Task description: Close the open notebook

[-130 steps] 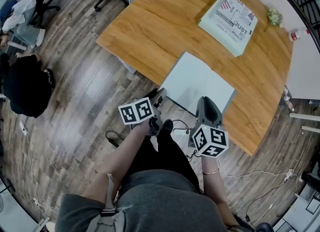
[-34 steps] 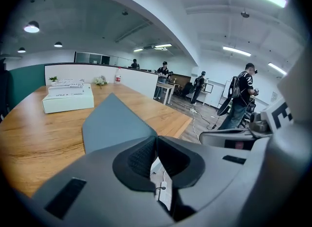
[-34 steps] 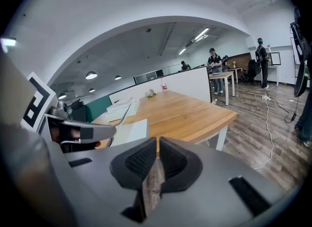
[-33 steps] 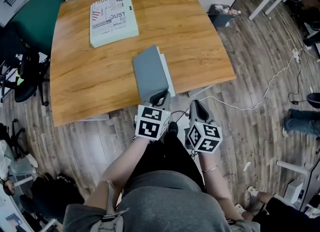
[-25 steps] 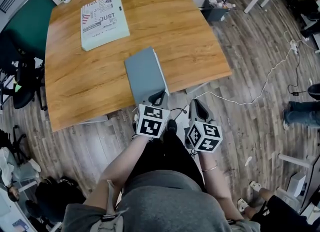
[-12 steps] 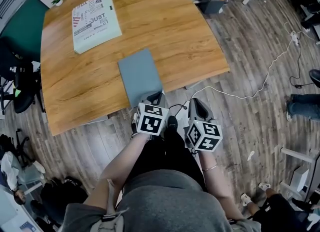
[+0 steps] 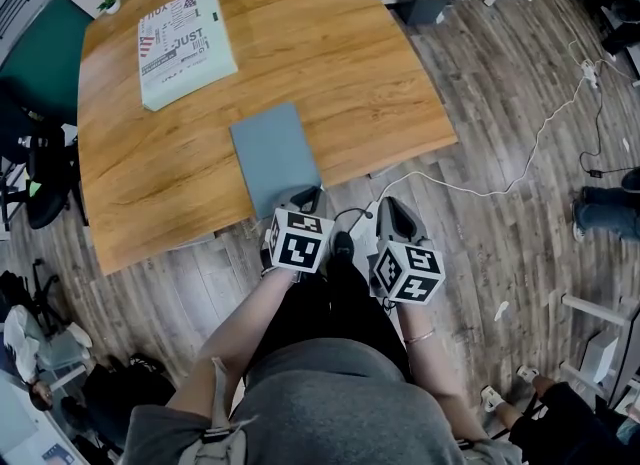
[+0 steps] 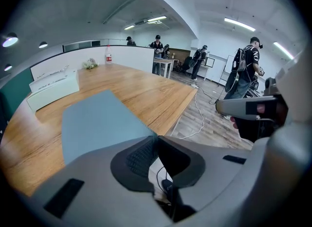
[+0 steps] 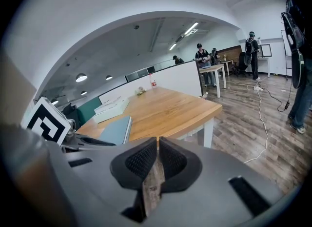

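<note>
One big wooden table (image 7: 330, 43) fills the top of the head view. A white box (image 7: 185, 45) with print lies on its far side. The grey notebook (image 7: 272, 153) lies flat and shut by the near edge. The left gripper (image 7: 310, 195) has its jaws together, tips at the notebook's near corner. The right gripper (image 7: 393, 209), over the floor, has its jaws together too, with nothing in them.

The closed grey-blue notebook (image 7: 274, 156) is showing a matt, smooth cover; the orange-brown wooden counter (image 7: 350, 73) is gleaming faintly glossy.
</note>
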{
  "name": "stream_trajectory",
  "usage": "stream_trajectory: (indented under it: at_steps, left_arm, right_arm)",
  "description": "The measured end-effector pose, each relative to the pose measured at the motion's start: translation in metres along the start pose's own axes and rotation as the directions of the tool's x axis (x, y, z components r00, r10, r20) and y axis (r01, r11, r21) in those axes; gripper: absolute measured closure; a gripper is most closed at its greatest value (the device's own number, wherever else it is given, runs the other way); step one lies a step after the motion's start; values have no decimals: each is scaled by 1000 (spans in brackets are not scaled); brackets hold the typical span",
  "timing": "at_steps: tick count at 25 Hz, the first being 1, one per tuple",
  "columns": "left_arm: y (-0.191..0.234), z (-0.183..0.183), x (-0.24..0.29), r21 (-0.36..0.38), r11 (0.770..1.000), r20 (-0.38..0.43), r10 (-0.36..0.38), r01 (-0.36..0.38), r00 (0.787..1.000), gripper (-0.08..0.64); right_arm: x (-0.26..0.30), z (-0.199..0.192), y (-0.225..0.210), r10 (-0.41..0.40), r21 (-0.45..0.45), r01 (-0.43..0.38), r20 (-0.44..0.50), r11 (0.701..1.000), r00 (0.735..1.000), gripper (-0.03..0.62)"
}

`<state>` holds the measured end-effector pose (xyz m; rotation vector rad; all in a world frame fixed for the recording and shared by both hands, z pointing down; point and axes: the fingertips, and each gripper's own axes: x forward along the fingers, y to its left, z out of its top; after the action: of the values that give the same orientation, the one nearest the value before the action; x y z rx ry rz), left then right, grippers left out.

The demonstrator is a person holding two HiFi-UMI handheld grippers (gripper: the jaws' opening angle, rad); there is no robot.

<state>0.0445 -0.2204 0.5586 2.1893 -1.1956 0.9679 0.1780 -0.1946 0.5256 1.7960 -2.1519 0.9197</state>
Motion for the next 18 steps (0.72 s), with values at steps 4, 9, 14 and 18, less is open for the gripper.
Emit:
stream_trajectory:
  at_steps: [4,9,14,18]
  left_arm:
    - [-3,1,0,-10,1000,14,-12,12,1000,508]
    - [-7,0,1,-61,996,47,-57,60,997,472]
    - [-9,1,1,-83,992,64,-86,91,994,442]
    - [-9,8,-9,-91,991,110,-89,100,990,437]
  right_arm:
    - [1,3,0,11,-8,-11,-1,1000,1000,571]
    - [2,6,1,20,-16,-20,4,1000,1000,571]
    - [1,9,7,33,-22,-33,11,999,999,571]
    - [0,15,13,47,-27,-47,27,999,999,571]
